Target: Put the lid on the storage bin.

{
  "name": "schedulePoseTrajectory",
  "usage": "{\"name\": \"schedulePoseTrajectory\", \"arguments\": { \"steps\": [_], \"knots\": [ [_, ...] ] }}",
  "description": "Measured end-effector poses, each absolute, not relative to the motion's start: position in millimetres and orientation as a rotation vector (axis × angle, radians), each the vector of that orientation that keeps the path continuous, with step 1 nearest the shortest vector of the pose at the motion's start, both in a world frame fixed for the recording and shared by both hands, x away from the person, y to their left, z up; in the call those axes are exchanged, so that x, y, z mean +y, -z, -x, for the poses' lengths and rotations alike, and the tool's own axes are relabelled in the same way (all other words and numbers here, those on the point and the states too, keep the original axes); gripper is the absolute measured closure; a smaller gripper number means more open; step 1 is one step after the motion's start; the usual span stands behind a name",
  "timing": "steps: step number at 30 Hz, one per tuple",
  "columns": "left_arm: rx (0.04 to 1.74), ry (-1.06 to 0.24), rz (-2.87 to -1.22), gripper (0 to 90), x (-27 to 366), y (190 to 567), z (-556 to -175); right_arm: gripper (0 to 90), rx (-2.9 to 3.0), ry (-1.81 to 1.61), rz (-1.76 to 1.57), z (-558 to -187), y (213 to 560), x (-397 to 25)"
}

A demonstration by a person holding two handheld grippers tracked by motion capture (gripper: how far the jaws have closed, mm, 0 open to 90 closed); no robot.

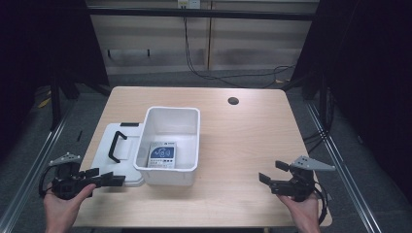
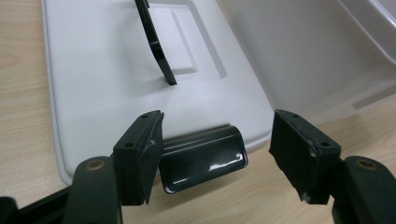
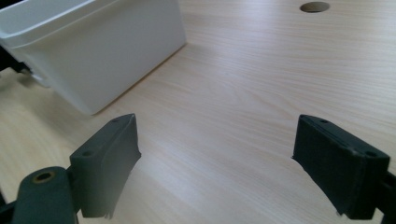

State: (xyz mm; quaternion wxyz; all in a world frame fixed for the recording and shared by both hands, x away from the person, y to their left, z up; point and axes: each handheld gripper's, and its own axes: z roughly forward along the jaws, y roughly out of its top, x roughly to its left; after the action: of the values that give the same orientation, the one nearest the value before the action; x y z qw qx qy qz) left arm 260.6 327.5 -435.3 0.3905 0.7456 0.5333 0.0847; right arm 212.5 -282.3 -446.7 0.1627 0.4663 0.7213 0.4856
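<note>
A white bin (image 1: 167, 174) stands mid-table with a printed grey-blue packet (image 1: 163, 156) lying flat inside. Left of it a white lid (image 1: 103, 156) lies flat, with a black handle (image 1: 115, 145) on top. My left gripper (image 1: 108, 177) is open at the lid's near edge. In the left gripper view, the lid's (image 2: 102, 84) glossy black latch (image 2: 203, 158) sits between the jaws of the left gripper (image 2: 217, 135), close against the left jaw and apart from the right one. My right gripper (image 1: 273, 171) is open over bare table at the front right, nothing between its jaws (image 3: 219, 140).
The wooden table (image 1: 243, 141) has a round cable hole (image 1: 233, 101) at the back right. In the right gripper view the bin's wall (image 3: 93, 51) is off to the left. Dark floor, rails and cables surround the table.
</note>
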Motion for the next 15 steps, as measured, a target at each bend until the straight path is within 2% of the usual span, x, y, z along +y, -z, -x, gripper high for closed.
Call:
{"name": "schedulePoseTrajectory", "arguments": {
  "steps": [2,4,15],
  "knots": [
    [1.359,-0.215,-1.893,35.4,327,435,-261,15.4,2.065,-1.384,-1.325,-211,446,-283],
    [1.359,-0.211,-1.9,35.8,326,436,-260,26.0,2.085,-1.372,-1.333,-207,444,-282],
    [1.35,-0.184,-1.885,34.9,327,434,-262,24.8,2.01,-1.29,-1.3,-197,438,-270]
  ]
}}
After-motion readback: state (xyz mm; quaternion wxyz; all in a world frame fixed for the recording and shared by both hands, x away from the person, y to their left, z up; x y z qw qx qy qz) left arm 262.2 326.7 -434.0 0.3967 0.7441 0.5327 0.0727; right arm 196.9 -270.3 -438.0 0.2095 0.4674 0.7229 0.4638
